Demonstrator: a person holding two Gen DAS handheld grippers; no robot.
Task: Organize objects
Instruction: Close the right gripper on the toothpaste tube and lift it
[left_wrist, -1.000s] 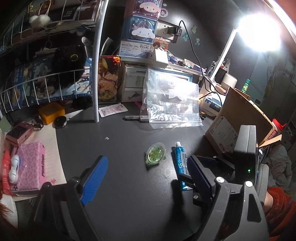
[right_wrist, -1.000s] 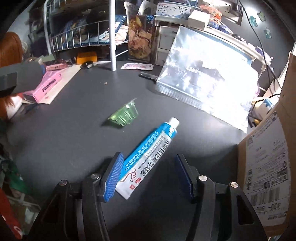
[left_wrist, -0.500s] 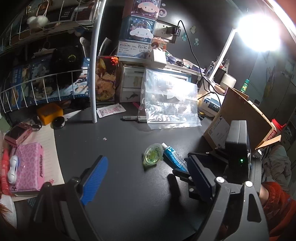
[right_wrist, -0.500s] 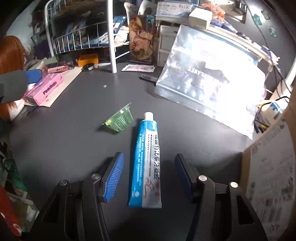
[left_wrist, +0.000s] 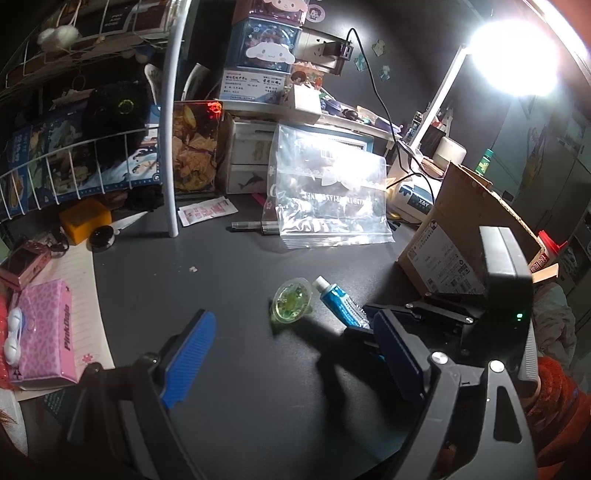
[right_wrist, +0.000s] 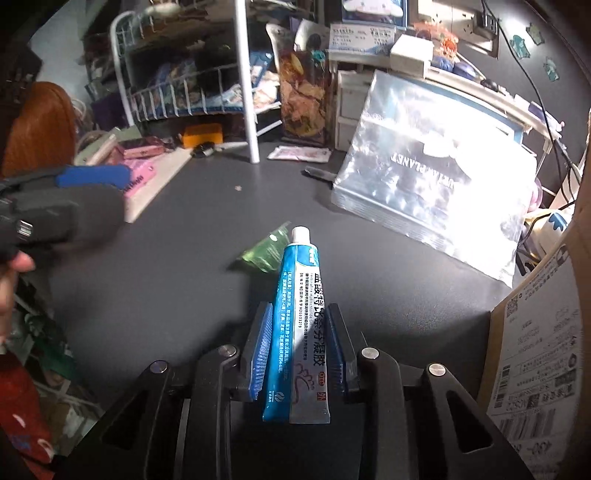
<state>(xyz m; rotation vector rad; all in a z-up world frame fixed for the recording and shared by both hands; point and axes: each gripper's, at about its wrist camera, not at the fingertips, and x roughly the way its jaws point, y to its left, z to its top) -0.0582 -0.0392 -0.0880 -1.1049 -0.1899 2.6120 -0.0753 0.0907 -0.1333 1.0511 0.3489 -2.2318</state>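
My right gripper (right_wrist: 299, 347) is shut on a blue and white ointment tube (right_wrist: 301, 314), its white cap pointing away from me. The tube also shows in the left wrist view (left_wrist: 341, 301), with the right gripper (left_wrist: 360, 332) around its tail. A small green plastic cup (left_wrist: 291, 301) sits on the dark desk just left of the tube's cap; it also shows in the right wrist view (right_wrist: 266, 251). My left gripper (left_wrist: 295, 354) is open and empty, hovering over the desk short of the cup.
A clear zip bag (left_wrist: 328, 195) leans against small drawers at the back. A cardboard box (left_wrist: 465, 236) stands at the right. A white wire rack pole (left_wrist: 170, 122), a pink pouch (left_wrist: 46, 332), an orange box (left_wrist: 85, 219) and a pen (left_wrist: 255, 227) are around the desk.
My right gripper has closed its jaws on the tube, which turned from lying diagonally to lying straight between the fingers. The left gripper stayed open, nearly still.
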